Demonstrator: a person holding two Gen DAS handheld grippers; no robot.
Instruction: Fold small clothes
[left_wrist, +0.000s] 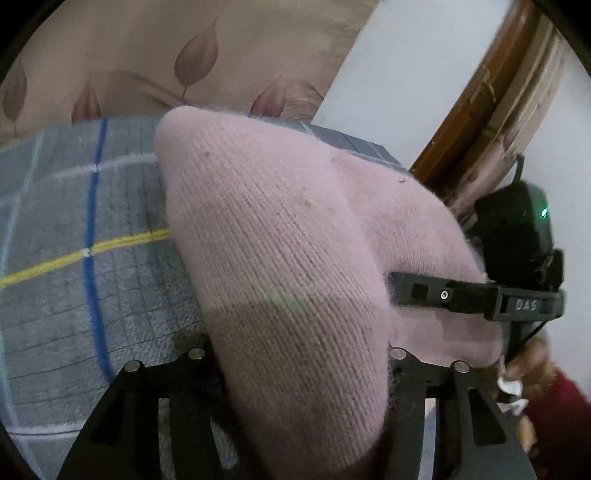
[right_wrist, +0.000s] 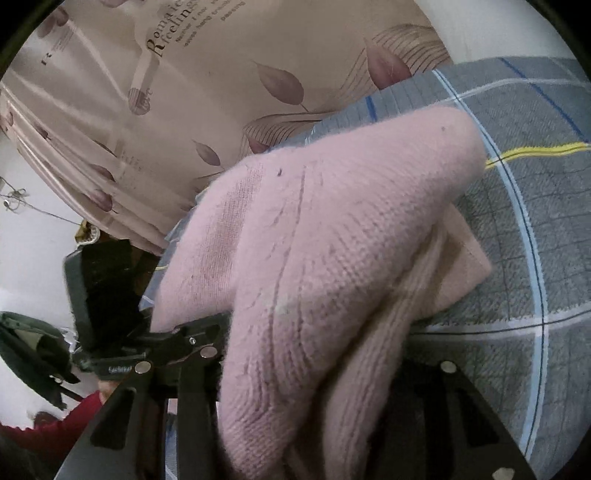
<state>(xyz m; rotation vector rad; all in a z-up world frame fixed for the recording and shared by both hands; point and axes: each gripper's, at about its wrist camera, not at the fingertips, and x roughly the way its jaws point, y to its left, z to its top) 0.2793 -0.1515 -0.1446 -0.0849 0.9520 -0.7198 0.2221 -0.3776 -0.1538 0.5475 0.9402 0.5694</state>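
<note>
Pink knit garment (left_wrist: 280, 258) bunched between both my grippers, hiding all fingertips.

My left gripper (left_wrist: 295, 373) and right gripper (right_wrist: 314, 384) each stand part-closed with knit between the jaws; I cannot tell if pads press. Grey checked blanket (left_wrist: 74, 295) lies beneath, leaf-print curtain (right_wrist: 184, 110) beyond.

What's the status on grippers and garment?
Left gripper and right gripper both clamped on pink knitted garment, bunched and raised off grey checked blanket. Fold not finished. Nothing in the way.
</note>
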